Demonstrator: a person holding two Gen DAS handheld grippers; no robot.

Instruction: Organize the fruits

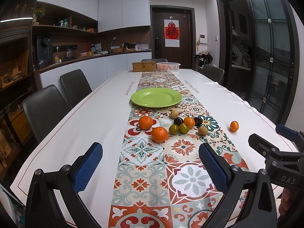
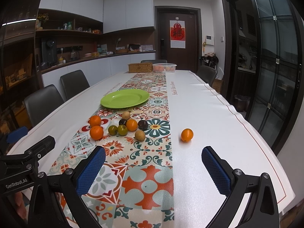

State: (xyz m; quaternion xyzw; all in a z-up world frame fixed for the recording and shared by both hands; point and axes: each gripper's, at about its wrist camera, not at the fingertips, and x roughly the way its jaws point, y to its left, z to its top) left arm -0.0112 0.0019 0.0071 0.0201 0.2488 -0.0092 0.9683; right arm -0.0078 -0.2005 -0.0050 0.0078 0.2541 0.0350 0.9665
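With both my left gripper [image 1: 150,168] and right gripper [image 2: 153,169] hovering jaws apart and empty, the fruits [image 2: 122,126] lie loose on the counter [image 2: 209,114] short of the green plate [image 2: 125,98], and I judge a careless nudge could roll the stray orange [image 2: 187,135] off.

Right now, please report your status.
Left tongs open, right tongs open, both empty. Fruits loose on table, green plate empty. Nothing blocking.

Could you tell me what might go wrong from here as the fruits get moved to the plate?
The small orange fruit lying alone on the smooth white tablecloth could roll toward the table edge if nudged. The clustered round fruits touch, so grasping one may scatter its neighbours. The shallow green plate may let fruit roll off.
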